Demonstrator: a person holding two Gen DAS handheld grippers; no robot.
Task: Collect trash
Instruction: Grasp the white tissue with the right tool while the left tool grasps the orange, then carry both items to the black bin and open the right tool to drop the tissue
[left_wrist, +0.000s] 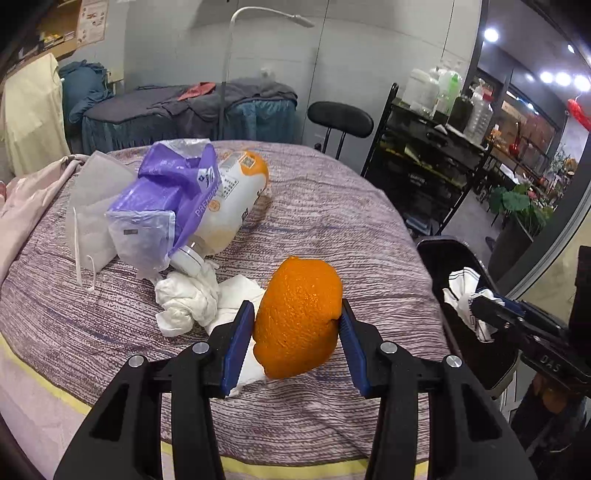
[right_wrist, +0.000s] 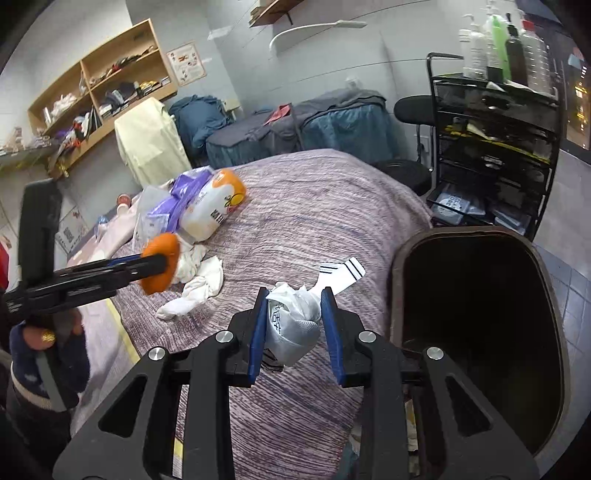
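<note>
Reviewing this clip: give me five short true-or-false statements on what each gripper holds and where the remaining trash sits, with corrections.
1. The left gripper holds an orange peel. True.
2. The right gripper is empty. False: it is shut on a white wrapper.
3. The bin stands to the right of the bed in the right wrist view. True.
4. The bottle with the orange base stands upright. False: it lies on its side beside the purple bag.
5. The crumpled tissues are already in the bin. False: they lie on the bed, beside the bottle's cap end.
</note>
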